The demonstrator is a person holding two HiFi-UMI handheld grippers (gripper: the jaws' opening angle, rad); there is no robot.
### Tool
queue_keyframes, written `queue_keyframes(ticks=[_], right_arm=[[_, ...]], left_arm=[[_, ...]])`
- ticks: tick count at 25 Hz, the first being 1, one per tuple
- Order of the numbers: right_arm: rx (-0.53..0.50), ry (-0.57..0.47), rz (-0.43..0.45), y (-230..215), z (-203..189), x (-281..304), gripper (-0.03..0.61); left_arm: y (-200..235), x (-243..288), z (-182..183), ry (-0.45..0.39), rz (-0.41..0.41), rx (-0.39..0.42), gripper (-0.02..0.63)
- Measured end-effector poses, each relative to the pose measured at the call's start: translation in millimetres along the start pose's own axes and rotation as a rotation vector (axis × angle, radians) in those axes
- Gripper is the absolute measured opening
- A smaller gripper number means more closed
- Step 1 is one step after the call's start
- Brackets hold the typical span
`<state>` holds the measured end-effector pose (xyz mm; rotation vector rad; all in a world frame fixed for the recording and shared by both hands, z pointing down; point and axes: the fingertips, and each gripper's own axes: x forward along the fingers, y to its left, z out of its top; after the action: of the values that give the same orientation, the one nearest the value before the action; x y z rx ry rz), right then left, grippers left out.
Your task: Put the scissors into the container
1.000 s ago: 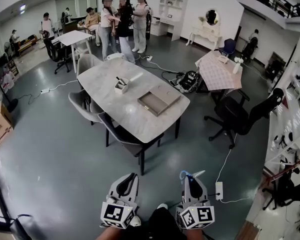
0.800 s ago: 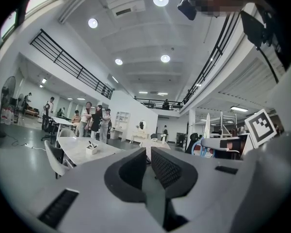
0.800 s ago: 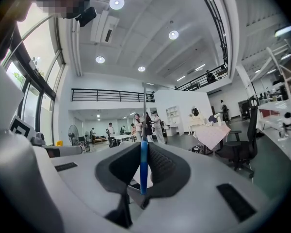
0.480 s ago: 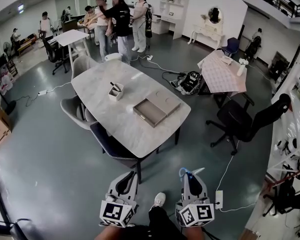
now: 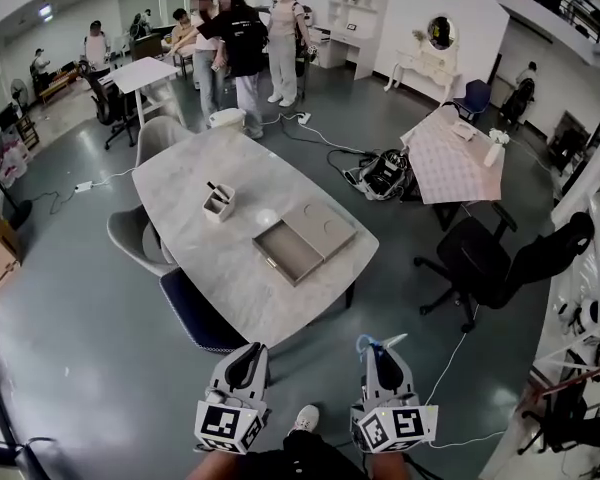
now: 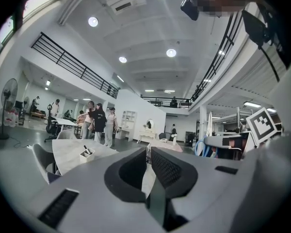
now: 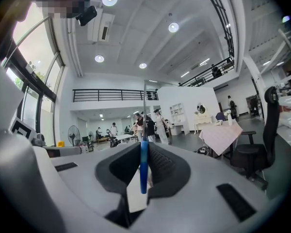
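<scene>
In my right gripper (image 5: 380, 360) the blue-handled scissors (image 7: 144, 166) are pinched edge-on, their thin blade pointing straight up. In the head view the scissors (image 5: 369, 346) show as a blue loop at the jaw tips. The left gripper (image 5: 242, 366) is shut with nothing in it; in the left gripper view its pads (image 6: 161, 165) nearly touch. Both grippers hang level over the floor, short of the marble table (image 5: 195, 173). The small white container (image 5: 217, 203), with dark items in it, stands on the table's left part, also visible as the container (image 6: 87, 153) far ahead.
A flat beige tray (image 5: 302, 243) lies on the table nearer me. A dark blue chair (image 5: 195, 313) stands at the table's near edge and a grey chair (image 5: 130, 236) at its left. Black office chair (image 5: 485, 263) to the right; several people (image 5: 242, 38) stand beyond the table.
The table, chairs and container have drawn closer and slid left in the head view as both grippers travel forward across the floor. The grip on the scissors is unchanged.
</scene>
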<state>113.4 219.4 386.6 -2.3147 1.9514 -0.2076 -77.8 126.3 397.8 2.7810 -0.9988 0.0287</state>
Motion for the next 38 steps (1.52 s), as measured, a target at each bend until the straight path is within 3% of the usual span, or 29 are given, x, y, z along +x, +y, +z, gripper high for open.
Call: queue_keyframes(ticks=[10,17,27,38], right_arm=[[0.001,0.025,0.075,-57,3,69,0.041],[0.011,0.044,0.099,-72,5,102,0.041],[0.005,0.061,0.096,-92,3,162,0.041],[-0.006,0.104,0.144,-84,2,274,0.041]], left_arm=[[7,75,5,-0.015,0.093,-0.009,0.040],[13,98,1,0.008,0.123,-0.012,0.040],[36,165,1,0.011,0.103,-0.021,0.040],[101,244,16,0.000,0.097,-0.021,0.035]])
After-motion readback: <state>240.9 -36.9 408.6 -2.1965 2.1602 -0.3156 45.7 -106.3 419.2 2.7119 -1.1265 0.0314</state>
